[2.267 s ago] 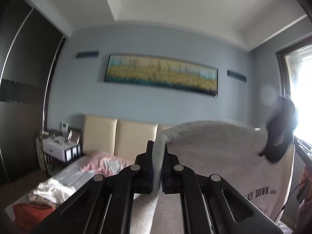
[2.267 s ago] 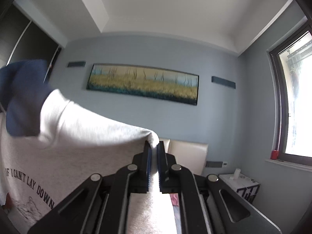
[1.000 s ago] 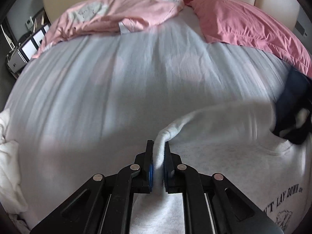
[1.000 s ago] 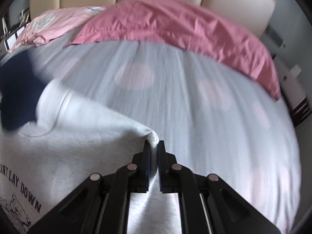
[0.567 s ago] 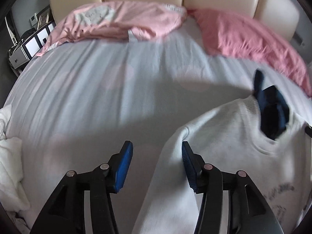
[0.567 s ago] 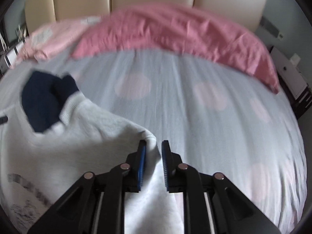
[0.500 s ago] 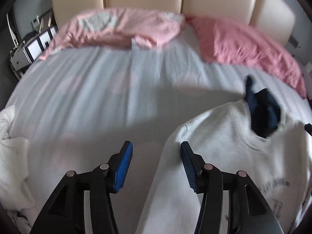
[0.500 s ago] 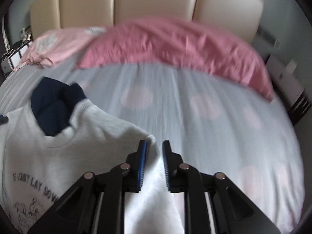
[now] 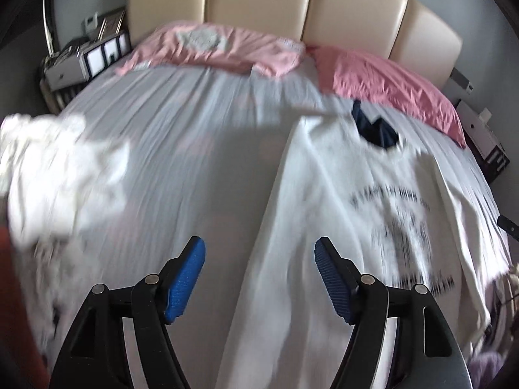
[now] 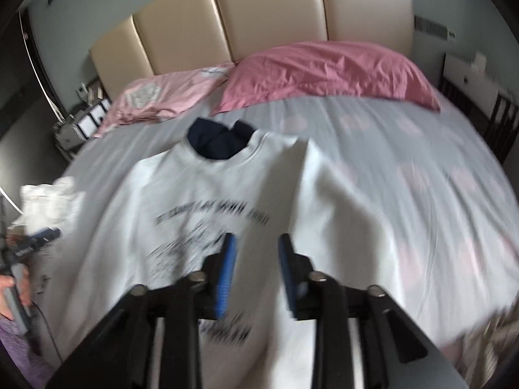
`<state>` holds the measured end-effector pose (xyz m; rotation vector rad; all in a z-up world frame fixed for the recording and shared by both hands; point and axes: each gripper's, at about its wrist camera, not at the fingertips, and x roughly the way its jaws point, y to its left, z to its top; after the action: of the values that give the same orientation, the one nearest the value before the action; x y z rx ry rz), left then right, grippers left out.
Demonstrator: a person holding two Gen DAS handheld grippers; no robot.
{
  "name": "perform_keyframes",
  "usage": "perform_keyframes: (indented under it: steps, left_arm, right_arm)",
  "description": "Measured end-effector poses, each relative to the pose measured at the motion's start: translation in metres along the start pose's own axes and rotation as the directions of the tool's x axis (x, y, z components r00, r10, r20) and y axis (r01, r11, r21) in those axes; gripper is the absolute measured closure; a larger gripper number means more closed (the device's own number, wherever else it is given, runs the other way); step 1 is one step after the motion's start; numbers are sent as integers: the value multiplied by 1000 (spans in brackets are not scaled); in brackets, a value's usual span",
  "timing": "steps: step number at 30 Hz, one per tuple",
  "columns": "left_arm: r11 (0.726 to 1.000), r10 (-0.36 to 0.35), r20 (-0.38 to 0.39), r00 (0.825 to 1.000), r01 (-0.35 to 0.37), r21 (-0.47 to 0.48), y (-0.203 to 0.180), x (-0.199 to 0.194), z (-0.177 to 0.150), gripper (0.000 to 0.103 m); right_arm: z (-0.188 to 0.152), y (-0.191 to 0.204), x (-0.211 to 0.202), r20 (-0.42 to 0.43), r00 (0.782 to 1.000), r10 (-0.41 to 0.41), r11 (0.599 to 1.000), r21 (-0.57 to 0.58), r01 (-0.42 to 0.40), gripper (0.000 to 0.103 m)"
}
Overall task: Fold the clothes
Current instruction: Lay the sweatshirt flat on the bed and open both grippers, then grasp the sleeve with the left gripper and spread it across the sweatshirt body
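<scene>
Sweatshirt point(image 10: 201, 201) now released, flat on bed point(image 9: 194, 123), collar toward headboard; left gripper point(image 9: 259, 272) and right gripper point(image 10: 256, 265) just opened, empty.

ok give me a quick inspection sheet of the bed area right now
surface: grey bedsheet, pale pink spots.
job's things: white sweatshirt spread print-up, navy collar toward the pillows.
clutter: crumpled white laundry; two pink pillows.
grippers: left tool and right tool open, jaws just opened, gripping nothing.
cables: thin cable by the hand.
surroundings: beige headboard, nightstands either side.
</scene>
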<state>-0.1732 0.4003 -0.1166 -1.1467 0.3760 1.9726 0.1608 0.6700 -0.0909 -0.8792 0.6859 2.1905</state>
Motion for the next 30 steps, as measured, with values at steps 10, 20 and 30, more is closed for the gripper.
perform_keyframes:
  steps: [10, 20, 30]
  left_arm:
    - [999, 16, -181, 983, -23, -39, 18, -26, -96, 32]
    - [996, 57, -293, 954, -77, -55, 24, -15, -133, 32]
    - [996, 73, -379, 923, -87, -18, 17, 1, -146, 71]
  right_arm:
    - [-114, 27, -56, -45, 998, 36, 998, 58, -33, 52]
    - [-153, 24, -83, -4, 999, 45, 994, 96, -45, 52]
    - [-158, 33, -93, 11, 999, 35, 997, 69, -35, 52]
